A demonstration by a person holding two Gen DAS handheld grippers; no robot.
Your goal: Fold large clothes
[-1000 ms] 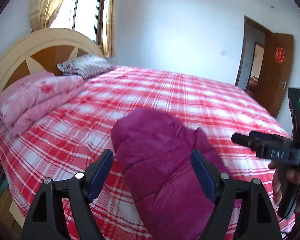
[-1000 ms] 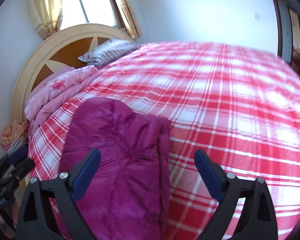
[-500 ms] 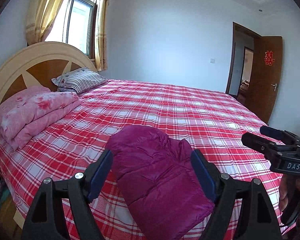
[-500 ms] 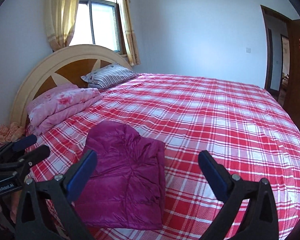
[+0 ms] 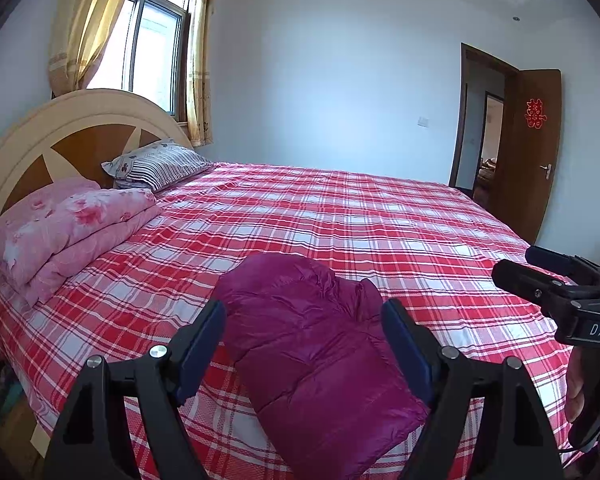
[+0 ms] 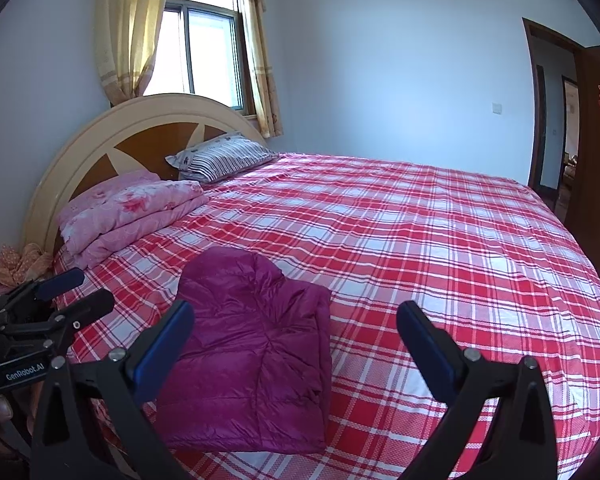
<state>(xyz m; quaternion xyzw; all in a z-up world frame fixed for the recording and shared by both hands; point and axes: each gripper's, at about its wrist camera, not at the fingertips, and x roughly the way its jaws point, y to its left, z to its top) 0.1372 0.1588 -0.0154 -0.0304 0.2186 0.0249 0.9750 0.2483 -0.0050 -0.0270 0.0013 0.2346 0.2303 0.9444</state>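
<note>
Jacket (image 6: 256, 356) looks like a puffy magenta quilted thing with a slight sheen, folded into a chunky rectangle, lying near the front edge of the bed (image 6: 440, 240) on its red-and-white plaid sheet. My left gripper (image 5: 304, 340) and right gripper (image 6: 296, 336) both hang above it, spread wide, holding nothing. Up by the arched wooden headboard (image 6: 100, 148): a folded pink floral quilt (image 6: 132, 208) and a striped pillow (image 6: 224, 158).

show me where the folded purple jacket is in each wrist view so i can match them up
Left wrist: the purple jacket lies low and centre on the plaid bed, framed between the open left gripper.
Right wrist: purple jacket sits lower left of centre, behind the right gripper's left finger.
Shared landmark: the striped pillow by the headboard.
</note>
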